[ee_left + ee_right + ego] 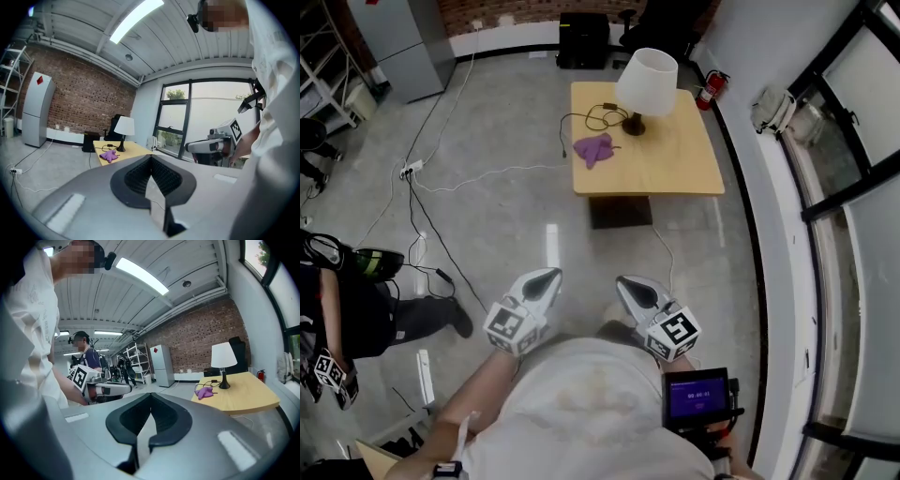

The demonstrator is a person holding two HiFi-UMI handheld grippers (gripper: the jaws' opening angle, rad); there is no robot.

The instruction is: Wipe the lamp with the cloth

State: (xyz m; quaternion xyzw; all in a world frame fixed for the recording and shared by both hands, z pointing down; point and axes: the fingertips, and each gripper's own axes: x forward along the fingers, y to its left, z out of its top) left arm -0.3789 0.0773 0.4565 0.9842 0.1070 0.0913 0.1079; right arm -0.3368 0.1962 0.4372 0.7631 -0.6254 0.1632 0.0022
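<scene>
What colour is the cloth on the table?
The cloth is purple, clearest in the head view.

Table (675, 159) — smooth wood, cloth (593, 147) — soft fabric

Head view looks steeply down; wooden table (675, 164) sits far ahead. Both gripper views look roughly level along their jaws, sharing that distant table and lamp (646, 82).

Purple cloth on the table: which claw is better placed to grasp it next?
Left, slightly. The crumpled purple cloth lies left of the white-shaded lamp, on the left claw's side of the wooden table. The right claw, likewise shut and empty, is equally far off.
</scene>
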